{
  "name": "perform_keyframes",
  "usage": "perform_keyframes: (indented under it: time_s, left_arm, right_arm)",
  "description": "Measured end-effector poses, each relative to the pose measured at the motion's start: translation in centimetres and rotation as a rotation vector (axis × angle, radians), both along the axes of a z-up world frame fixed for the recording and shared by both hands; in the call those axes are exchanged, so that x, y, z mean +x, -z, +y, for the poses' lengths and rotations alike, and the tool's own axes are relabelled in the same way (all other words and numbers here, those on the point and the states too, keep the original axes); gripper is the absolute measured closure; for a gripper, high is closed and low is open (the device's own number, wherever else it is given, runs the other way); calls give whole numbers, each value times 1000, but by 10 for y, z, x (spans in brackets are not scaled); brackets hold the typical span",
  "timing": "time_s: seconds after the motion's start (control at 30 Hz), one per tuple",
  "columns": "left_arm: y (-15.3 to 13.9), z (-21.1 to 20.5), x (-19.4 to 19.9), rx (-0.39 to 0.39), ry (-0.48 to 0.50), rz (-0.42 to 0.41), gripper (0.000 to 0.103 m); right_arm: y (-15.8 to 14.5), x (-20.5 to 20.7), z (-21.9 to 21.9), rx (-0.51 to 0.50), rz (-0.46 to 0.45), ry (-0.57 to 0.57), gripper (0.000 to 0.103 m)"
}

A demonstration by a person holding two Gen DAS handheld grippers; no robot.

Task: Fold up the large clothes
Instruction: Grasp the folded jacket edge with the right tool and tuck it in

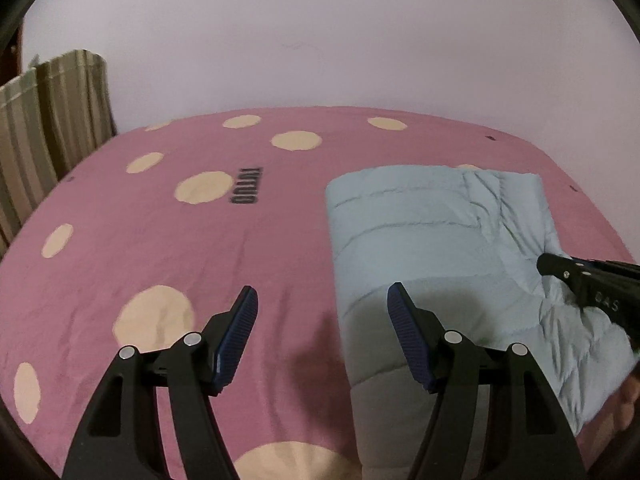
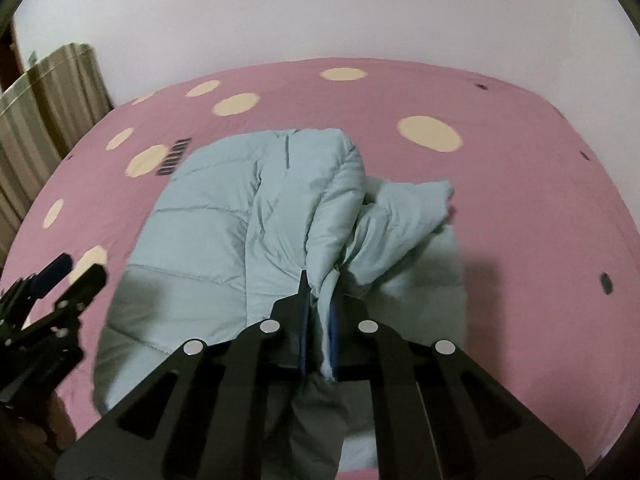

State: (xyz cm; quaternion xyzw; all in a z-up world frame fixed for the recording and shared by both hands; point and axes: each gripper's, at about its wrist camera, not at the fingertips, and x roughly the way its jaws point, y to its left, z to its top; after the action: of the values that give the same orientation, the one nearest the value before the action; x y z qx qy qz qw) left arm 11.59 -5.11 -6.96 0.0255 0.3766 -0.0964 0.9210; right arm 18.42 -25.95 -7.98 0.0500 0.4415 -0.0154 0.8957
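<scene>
A light blue quilted jacket point(image 1: 420, 232) point(image 2: 224, 220) lies partly folded on the pink bed sheet. My right gripper point(image 2: 320, 292) is shut on a bunched fold of the jacket, with fabric pinched between its blue pads and lifted into a ridge. In the left wrist view the right gripper point(image 1: 580, 280) reaches in from the right onto the jacket's near right part. My left gripper point(image 1: 323, 292) stands open just above the jacket's left edge; its right finger is over the jacket, its left finger over the sheet, and nothing is between them. It shows at the left edge point(image 2: 68, 276) in the right wrist view.
The bed point(image 1: 160, 240) point(image 2: 520, 200) has a pink sheet with cream dots and a dark printed word. A striped curtain point(image 1: 48, 120) point(image 2: 40, 112) hangs at the far left. A pale wall stands behind the bed.
</scene>
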Motion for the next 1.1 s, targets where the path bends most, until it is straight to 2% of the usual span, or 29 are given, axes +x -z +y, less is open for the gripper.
perform_keyframes:
  time_s: [0.23,0.3,0.5,0.7,1.1]
  left_arm:
    - [22,-42,7,36,91,49,36]
    - [32,-51,10,42,106,84,36]
    - [57,-66,19,90,108,127,36]
    - [73,-69,24,112,112,143,36]
    - [71,-73,23,148,107,121,36]
  right_arm:
    - [35,8,-47,34,65,51,94]
    - [47,12,-54,43,83,54,92]
    - [80,22,-65,63,132,41,90]
    - [88,24,-68,78,134,40,90]
    - [81,18,-59,42,91,67,90]
